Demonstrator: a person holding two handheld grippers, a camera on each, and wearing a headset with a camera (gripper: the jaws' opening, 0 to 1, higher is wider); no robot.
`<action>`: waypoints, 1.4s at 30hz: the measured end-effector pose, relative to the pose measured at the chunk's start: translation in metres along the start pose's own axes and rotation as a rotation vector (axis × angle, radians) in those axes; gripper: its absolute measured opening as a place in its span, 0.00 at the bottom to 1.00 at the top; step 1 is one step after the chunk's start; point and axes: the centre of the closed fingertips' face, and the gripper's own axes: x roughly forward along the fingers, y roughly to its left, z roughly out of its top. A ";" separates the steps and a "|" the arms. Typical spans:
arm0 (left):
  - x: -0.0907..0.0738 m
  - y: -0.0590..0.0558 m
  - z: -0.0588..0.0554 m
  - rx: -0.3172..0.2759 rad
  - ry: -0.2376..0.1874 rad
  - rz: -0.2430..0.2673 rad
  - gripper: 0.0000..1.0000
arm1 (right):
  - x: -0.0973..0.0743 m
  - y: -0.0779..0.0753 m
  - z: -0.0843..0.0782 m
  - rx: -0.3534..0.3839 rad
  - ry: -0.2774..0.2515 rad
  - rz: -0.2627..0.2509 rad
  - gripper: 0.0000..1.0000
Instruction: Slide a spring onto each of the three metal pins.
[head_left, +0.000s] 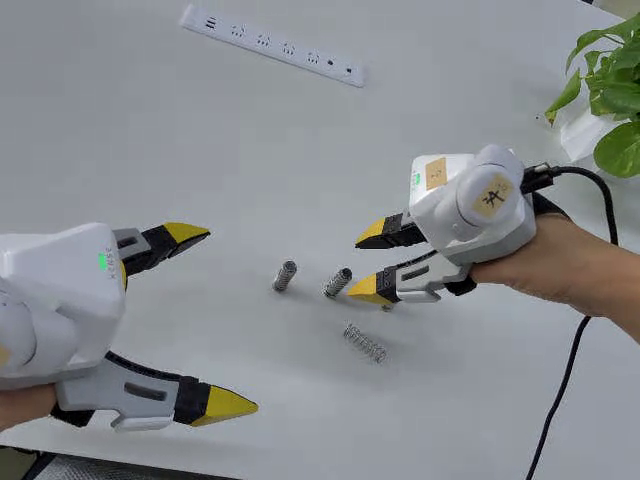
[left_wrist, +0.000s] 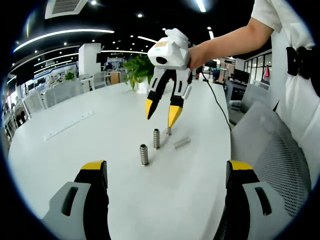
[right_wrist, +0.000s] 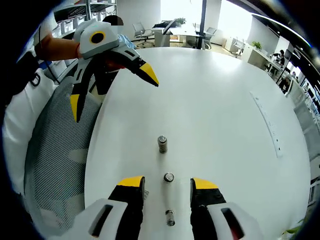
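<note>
Two short metal pins stand on the white table, each with a spring on it: one pin (head_left: 285, 276) (left_wrist: 144, 154) (right_wrist: 162, 144) on the left and a second (head_left: 338, 282) (left_wrist: 156, 138) (right_wrist: 168, 177) beside it. A small bare pin (left_wrist: 169, 131) (right_wrist: 170, 217) stands just behind the second. A loose spring (head_left: 365, 343) (left_wrist: 181, 143) lies flat nearby. My right gripper (head_left: 365, 262) (left_wrist: 162, 112) (right_wrist: 167, 183) hovers open over the second pin, holding nothing. My left gripper (head_left: 210, 320) (left_wrist: 167, 167) (right_wrist: 112, 92) is wide open, well short of the pins.
A white power strip (head_left: 270, 42) lies at the far side of the table. A potted plant (head_left: 605, 90) stands at the right edge. The right gripper's black cable (head_left: 570, 370) trails off the near right. A mesh chair (right_wrist: 60, 150) stands by the table.
</note>
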 end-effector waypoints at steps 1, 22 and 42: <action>0.000 0.000 0.000 0.002 0.001 0.001 0.98 | -0.002 0.000 0.000 0.002 -0.008 -0.004 0.35; 0.000 -0.006 0.015 0.093 0.066 -0.006 0.91 | -0.058 0.017 -0.014 0.128 -0.214 -0.119 0.58; 0.064 -0.043 0.022 0.288 0.239 -0.186 0.69 | -0.099 0.043 -0.079 0.370 -0.393 -0.214 0.74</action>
